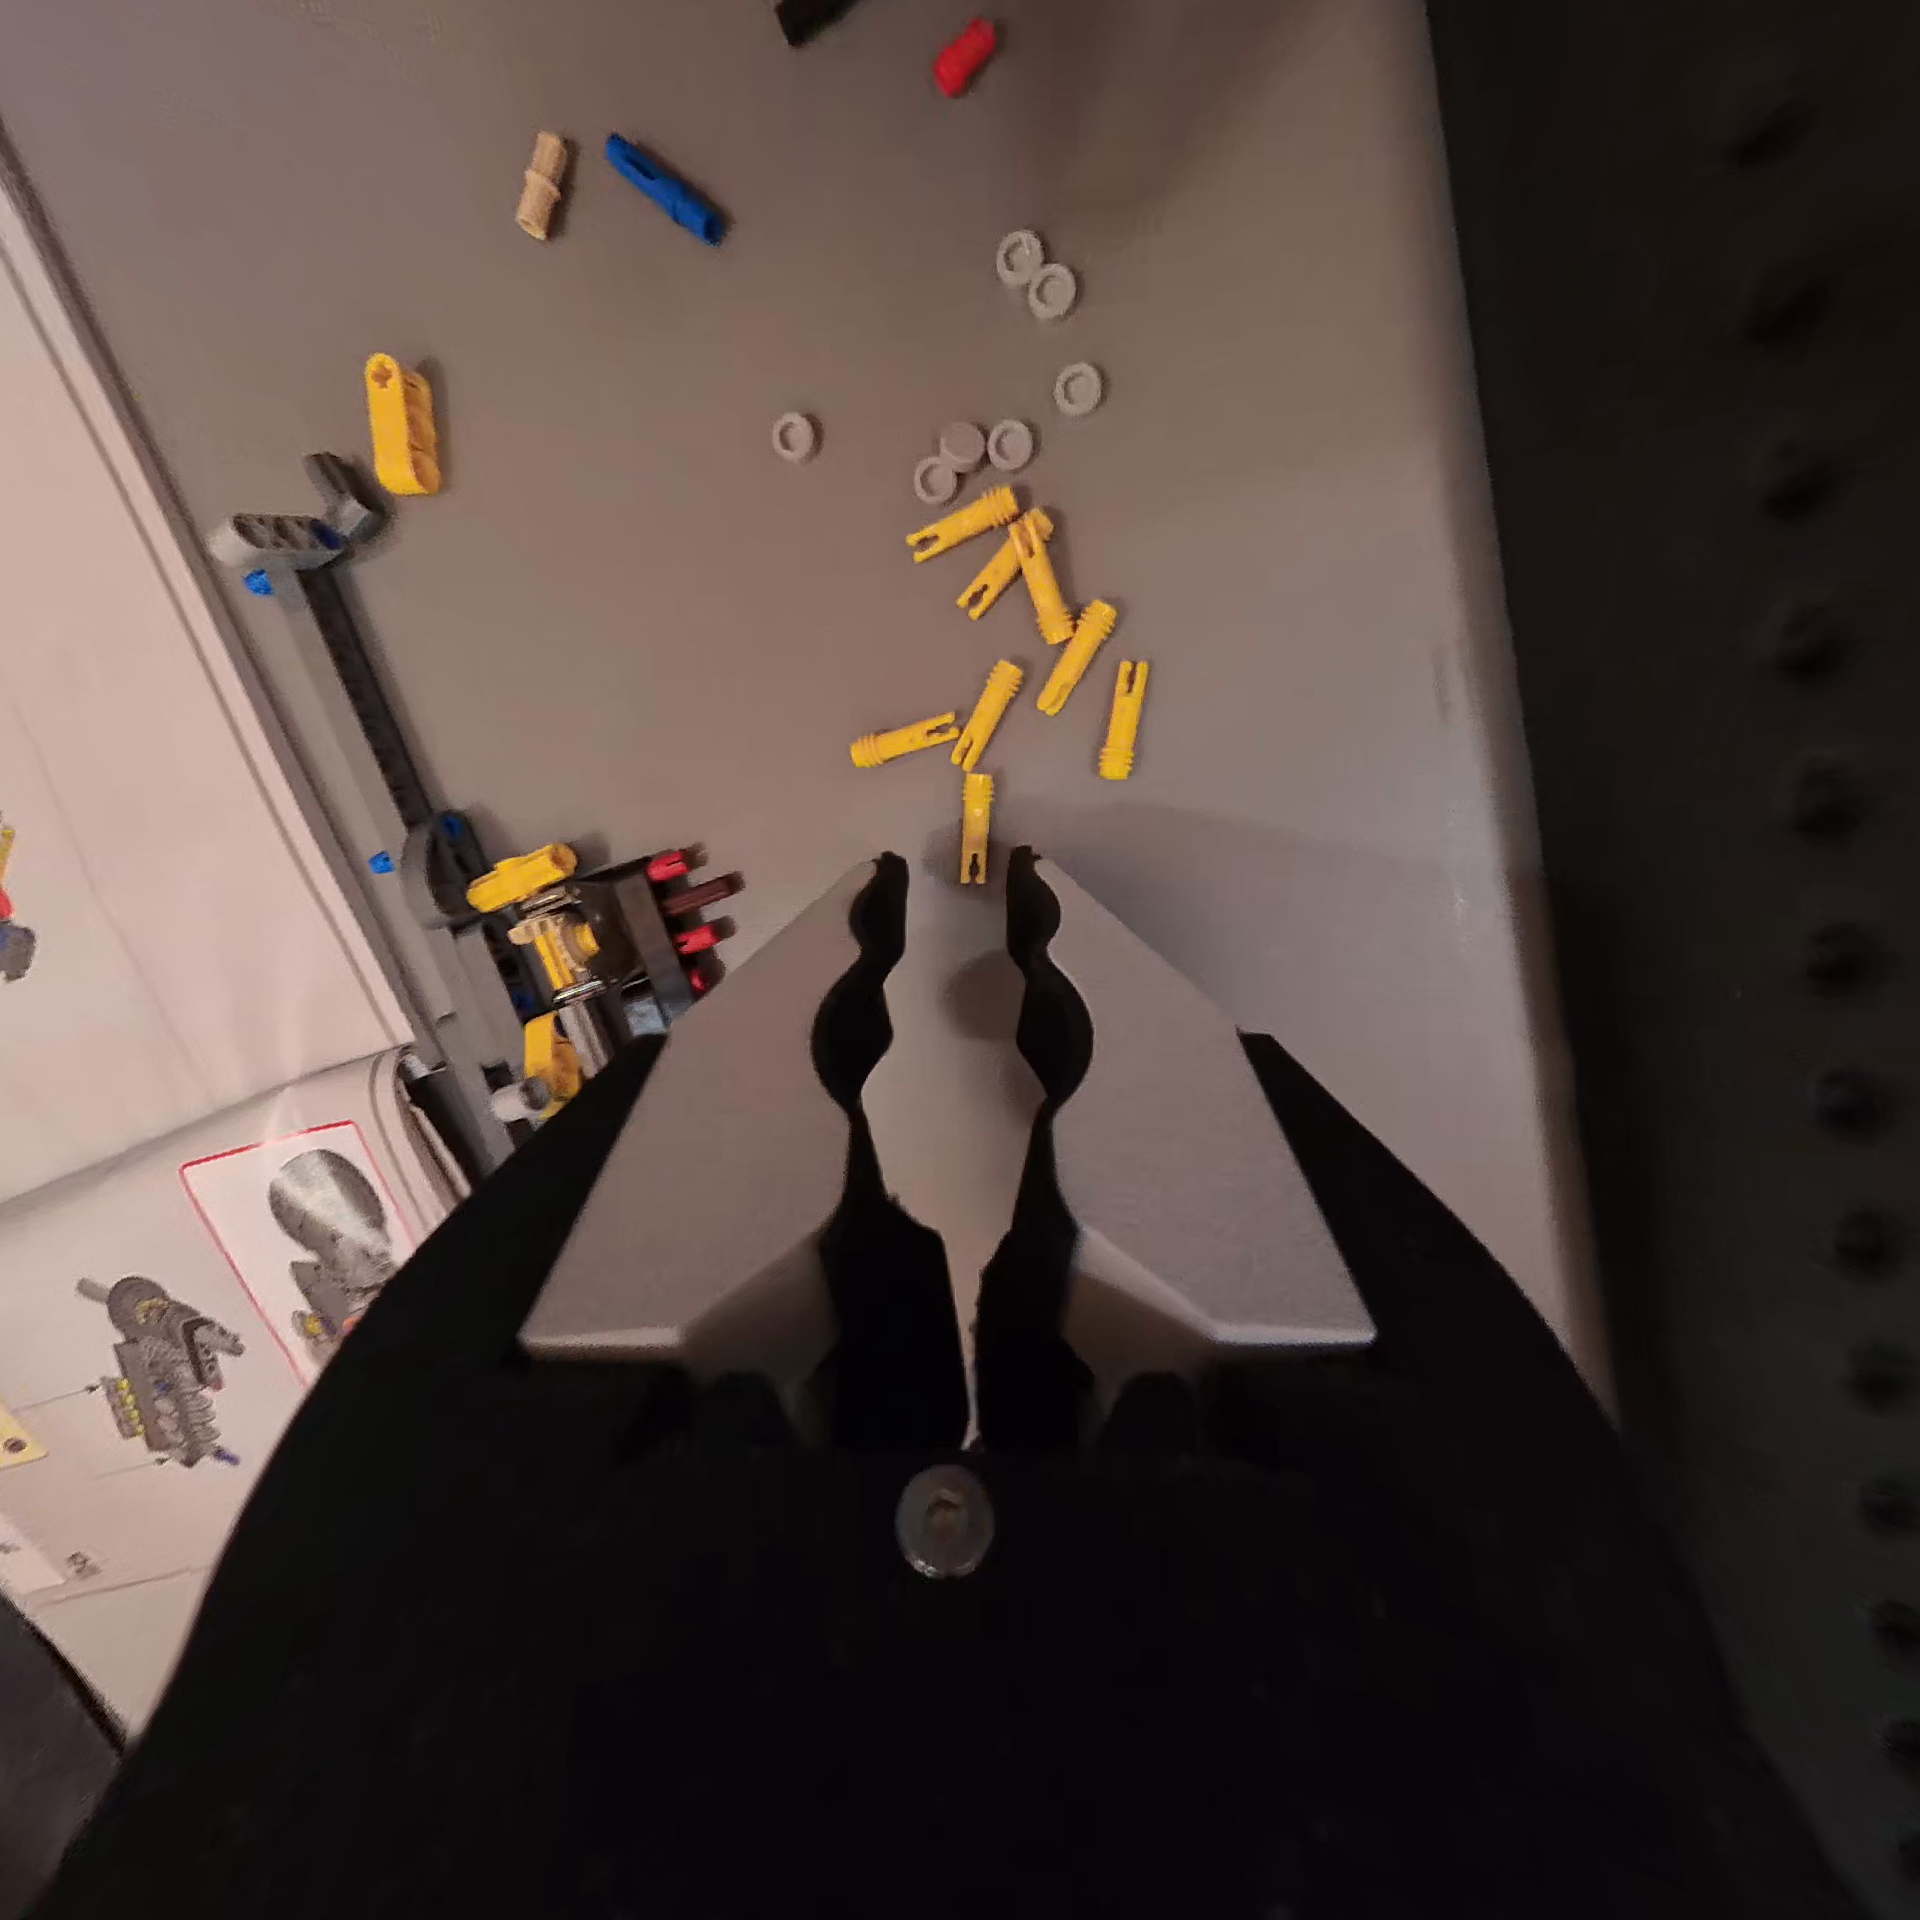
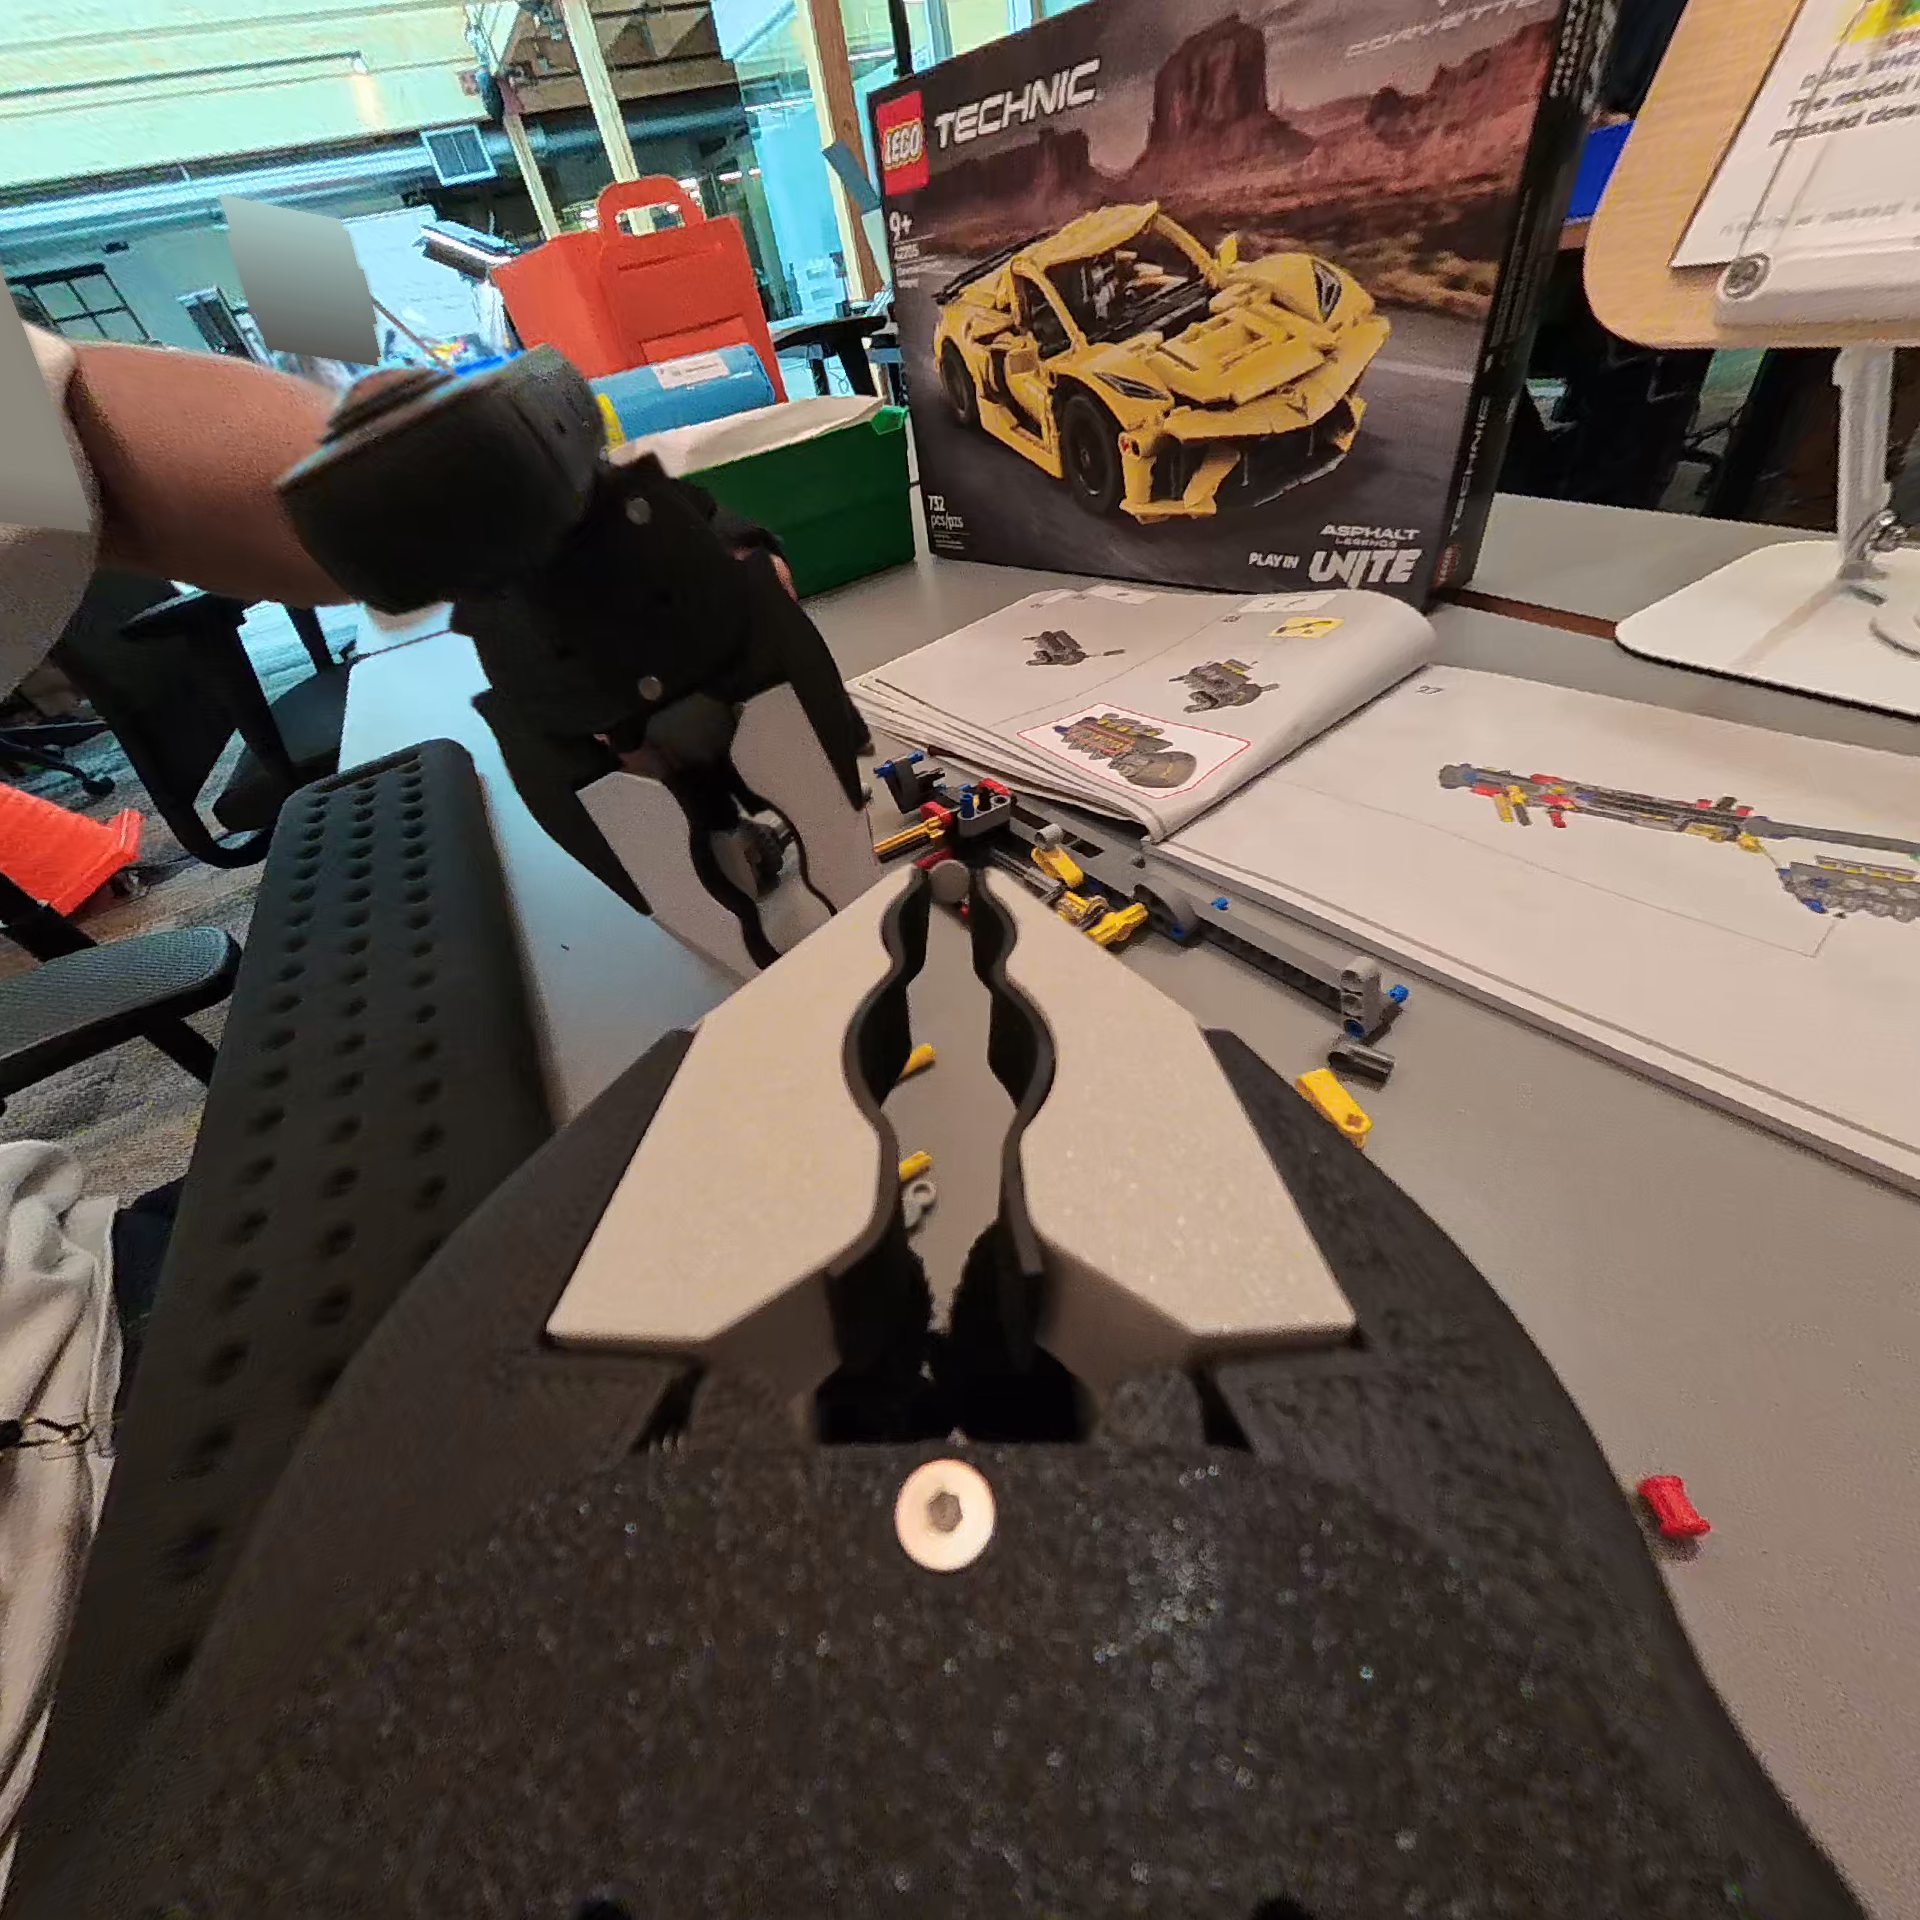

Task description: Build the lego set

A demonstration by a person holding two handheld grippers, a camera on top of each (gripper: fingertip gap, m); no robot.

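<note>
While the left gripper (image 1: 954,868) hung with its jaws apart just short of a yellow pin (image 1: 976,827) on the grey table (image 1: 1299,520), the step in hand looked like picking that pin, and doing it well probably called for a straight descent so both tips straddled the shaft across its width before closing. Largest of the surroundings, the set's box (image 2: 1195,312) stood at twelve o'clock in the right wrist view, with the open instruction booklet (image 2: 1507,914) at two o'clock. The long grey assembly (image 1: 364,727) lay along the booklet's edge, at nine o'clock in the left wrist view. The right gripper (image 2: 948,883) was nearly closed on a small grey round piece (image 2: 948,881) at its tips. Other yellow pins (image 1: 997,623) crowded at twelve o'clock, just beyond the target, and could be nudged; grey round pieces (image 1: 961,452) lay past them, and a red connector (image 1: 963,57) farther off.
</note>
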